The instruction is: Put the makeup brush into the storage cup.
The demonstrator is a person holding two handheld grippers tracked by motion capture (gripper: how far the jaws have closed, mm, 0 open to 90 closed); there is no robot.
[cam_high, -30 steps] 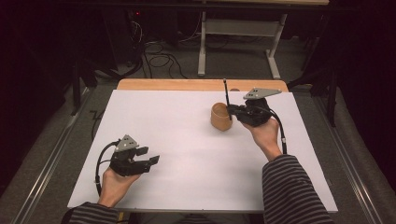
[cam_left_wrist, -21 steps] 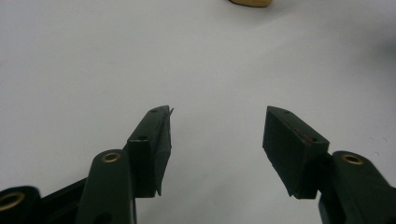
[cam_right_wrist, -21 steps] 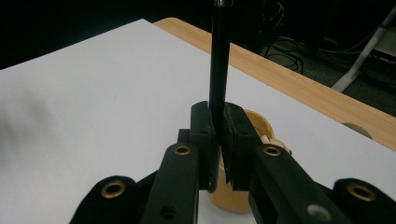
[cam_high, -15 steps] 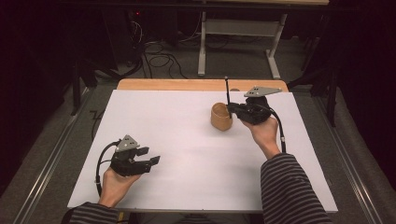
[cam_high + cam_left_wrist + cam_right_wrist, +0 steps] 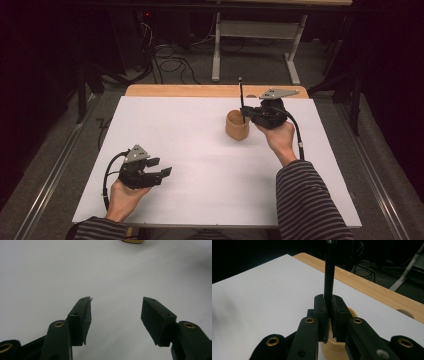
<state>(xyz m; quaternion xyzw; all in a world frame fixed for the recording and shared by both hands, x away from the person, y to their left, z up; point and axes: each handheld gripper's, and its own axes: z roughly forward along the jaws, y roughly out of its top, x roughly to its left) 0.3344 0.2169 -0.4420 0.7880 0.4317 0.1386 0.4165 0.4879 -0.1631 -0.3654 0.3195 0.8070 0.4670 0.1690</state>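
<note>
Pen (image 5: 329,272) upright between right tongs (image 5: 329,315)

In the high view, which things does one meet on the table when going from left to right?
Left gripper, open and empty → wooden cup → thin black pen standing upright over the cup → right gripper shut on it.

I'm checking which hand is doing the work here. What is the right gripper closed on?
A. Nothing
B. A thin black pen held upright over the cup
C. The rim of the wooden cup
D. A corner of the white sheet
B: in the right gripper view the right gripper has its jaws pinched on the black pen, which stands upright above the wooden cup.
</note>
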